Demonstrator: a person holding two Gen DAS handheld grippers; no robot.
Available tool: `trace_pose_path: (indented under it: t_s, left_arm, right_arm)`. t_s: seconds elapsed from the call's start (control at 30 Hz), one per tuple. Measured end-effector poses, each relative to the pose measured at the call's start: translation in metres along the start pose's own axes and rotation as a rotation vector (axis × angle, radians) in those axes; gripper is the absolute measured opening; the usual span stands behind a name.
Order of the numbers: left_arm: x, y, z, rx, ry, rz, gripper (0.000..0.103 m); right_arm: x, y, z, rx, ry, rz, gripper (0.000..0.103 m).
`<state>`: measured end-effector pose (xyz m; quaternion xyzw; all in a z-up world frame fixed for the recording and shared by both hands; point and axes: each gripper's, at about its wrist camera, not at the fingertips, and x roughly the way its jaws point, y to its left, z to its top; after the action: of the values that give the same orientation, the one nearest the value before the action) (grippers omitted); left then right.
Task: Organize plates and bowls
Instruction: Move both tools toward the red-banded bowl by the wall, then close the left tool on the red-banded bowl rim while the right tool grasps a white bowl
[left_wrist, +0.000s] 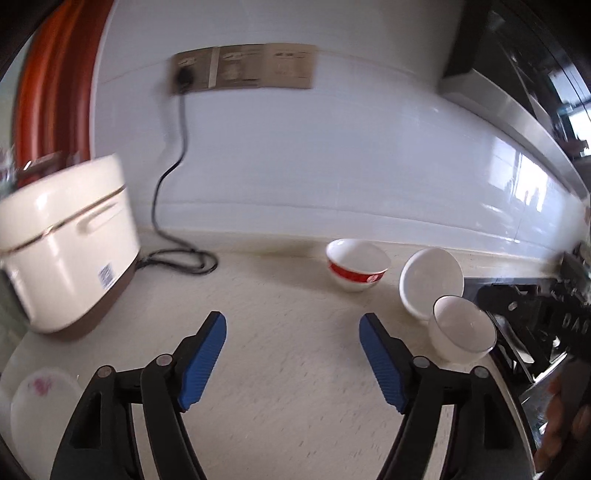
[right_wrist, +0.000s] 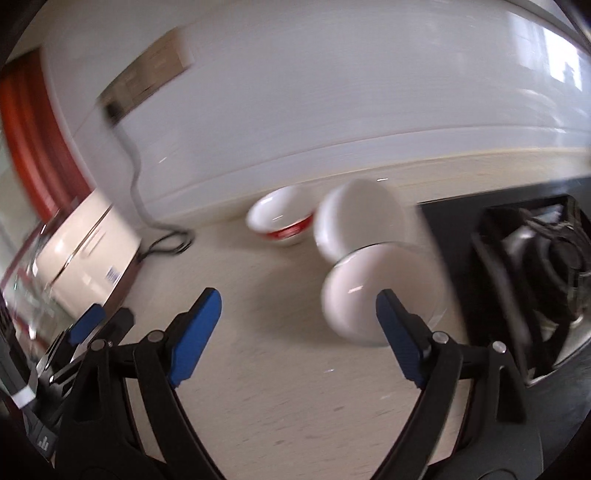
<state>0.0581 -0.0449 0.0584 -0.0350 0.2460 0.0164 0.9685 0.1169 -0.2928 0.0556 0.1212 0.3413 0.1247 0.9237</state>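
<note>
Three bowls stand on the pale counter: a white bowl with a red band (left_wrist: 357, 264) (right_wrist: 282, 218) near the wall, a plain white bowl (left_wrist: 431, 283) (right_wrist: 354, 218) to its right, and a smaller white bowl (left_wrist: 463, 331) (right_wrist: 380, 291) nearest the stove. A white plate with a pink flower print (left_wrist: 40, 410) lies at the lower left. My left gripper (left_wrist: 293, 325) is open and empty above the bare counter. My right gripper (right_wrist: 295, 301) is open and empty, its right fingertip in front of the smaller white bowl. The left gripper also shows in the right wrist view (right_wrist: 79, 332).
A cream rice cooker (left_wrist: 62, 243) (right_wrist: 88, 251) stands at the left, its black cord (left_wrist: 173, 254) running to a wall socket (left_wrist: 184, 75). A black gas stove (left_wrist: 535, 321) (right_wrist: 528, 266) lies to the right of the bowls. A white tiled wall backs the counter.
</note>
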Motion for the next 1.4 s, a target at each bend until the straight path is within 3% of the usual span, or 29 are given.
trace_pose_path:
  t_s: [0.27,0.37,0.57,0.83,1.13,1.2,1.4]
  left_arm:
    - [0.064,-0.023,0.031,-0.038,0.105,-0.085,0.076]
    - [0.090,-0.025,0.044,-0.071,0.141,-0.087,0.076]
    - [0.134,-0.016,0.066,-0.179,0.209,-0.094,0.076]
    - [0.186,-0.001,0.068,-0.322,0.313,-0.153,0.070]
    - [0.218,0.003,0.058,-0.365,0.417,-0.157,0.064]
    - [0.224,0.005,0.054,-0.389,0.440,-0.163,0.064]
    - [0.230,0.002,0.046,-0.423,0.468,-0.206,0.058]
  right_arm:
    - [0.004,-0.045,0.049,0.030,-0.001,-0.090,0.087]
    - [0.018,-0.036,0.079,-0.039,0.018,-0.105,0.087]
    - [0.075,0.007,0.127,-0.202,0.138,-0.111,0.087]
    - [0.156,0.049,0.139,-0.373,0.271,-0.236,0.086]
    - [0.198,0.064,0.139,-0.444,0.366,-0.276,0.068]
    - [0.206,0.066,0.137,-0.454,0.390,-0.281,0.055]
    - [0.218,0.065,0.135,-0.461,0.436,-0.274,0.045]
